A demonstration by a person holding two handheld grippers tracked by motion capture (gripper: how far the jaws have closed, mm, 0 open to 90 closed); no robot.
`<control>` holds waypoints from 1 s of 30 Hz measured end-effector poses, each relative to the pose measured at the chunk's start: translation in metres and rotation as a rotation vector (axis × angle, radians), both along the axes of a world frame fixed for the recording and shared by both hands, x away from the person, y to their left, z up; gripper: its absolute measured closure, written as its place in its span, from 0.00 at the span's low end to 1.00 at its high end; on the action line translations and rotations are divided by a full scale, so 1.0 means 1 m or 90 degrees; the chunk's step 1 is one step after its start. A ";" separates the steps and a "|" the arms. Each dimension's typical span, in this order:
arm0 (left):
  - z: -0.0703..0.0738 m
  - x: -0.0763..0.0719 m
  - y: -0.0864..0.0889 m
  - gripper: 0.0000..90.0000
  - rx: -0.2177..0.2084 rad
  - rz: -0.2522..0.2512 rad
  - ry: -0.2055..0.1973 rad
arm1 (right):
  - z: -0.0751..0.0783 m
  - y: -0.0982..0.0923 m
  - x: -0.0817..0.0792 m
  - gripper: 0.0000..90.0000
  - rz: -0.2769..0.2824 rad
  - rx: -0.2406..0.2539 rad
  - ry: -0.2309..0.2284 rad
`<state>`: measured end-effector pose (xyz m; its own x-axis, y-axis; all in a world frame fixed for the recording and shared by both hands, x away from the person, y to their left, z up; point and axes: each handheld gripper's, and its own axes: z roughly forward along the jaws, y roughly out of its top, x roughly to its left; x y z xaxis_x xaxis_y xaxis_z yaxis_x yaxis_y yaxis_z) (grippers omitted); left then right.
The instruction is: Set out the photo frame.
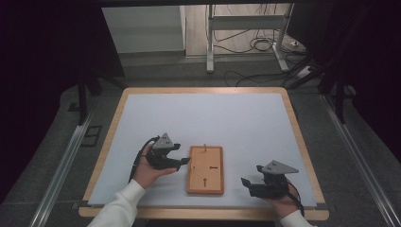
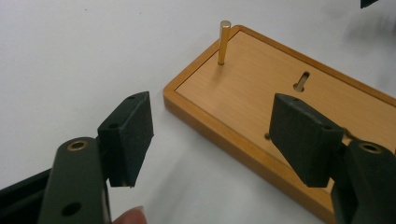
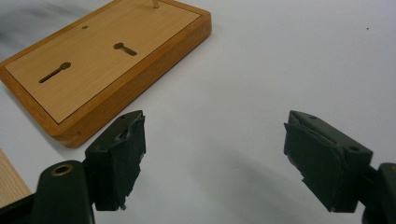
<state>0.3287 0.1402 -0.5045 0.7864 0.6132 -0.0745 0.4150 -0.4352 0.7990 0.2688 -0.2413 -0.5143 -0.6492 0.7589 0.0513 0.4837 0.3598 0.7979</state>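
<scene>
A flat wooden board (image 1: pixel 204 170) with two keyhole slots lies near the front middle of the white mat. A thin brass peg (image 1: pixel 204 147) stands upright at its far end. My left gripper (image 1: pixel 182 158) hovers at the board's left edge, open. In the left gripper view its jaws (image 2: pixel 212 140) straddle the board's (image 2: pixel 261 93) long rim without touching it, and the peg (image 2: pixel 224 42) stands beyond them. My right gripper (image 1: pixel 250 177) sits to the right of the board near the table's front, open. Its jaws (image 3: pixel 215 158) hold nothing over the bare mat, with the board (image 3: pixel 93 60) at the upper left.
The white mat (image 1: pixel 203 118) covers most of a wooden-rimmed table (image 1: pixel 295 123). Behind the table are a metal stand (image 1: pixel 210 42) and loose cables (image 1: pixel 255 45) on the floor. Dark curtains hang at both sides.
</scene>
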 end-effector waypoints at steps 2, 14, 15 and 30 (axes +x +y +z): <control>0.001 0.003 -0.004 0.34 0.000 -0.003 0.001 | 0.000 0.000 0.000 0.23 0.000 0.000 -0.001; 0.003 0.018 -0.026 0.36 0.010 -0.029 -0.004 | 0.000 -0.001 0.000 0.21 -0.008 -0.002 -0.003; 0.003 0.018 -0.027 0.36 0.009 -0.032 -0.004 | 0.000 -0.001 0.000 0.21 -0.010 -0.001 -0.003; -0.007 0.037 -0.050 0.50 0.004 -0.057 0.006 | -0.001 0.001 -0.001 0.22 -0.005 0.000 -0.002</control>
<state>0.3658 0.0902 -0.5119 0.8377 0.5404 -0.0791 0.3816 -0.4755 0.7926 0.2681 -0.2402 -0.5149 -0.6430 0.7643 0.0487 0.4838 0.3561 0.7995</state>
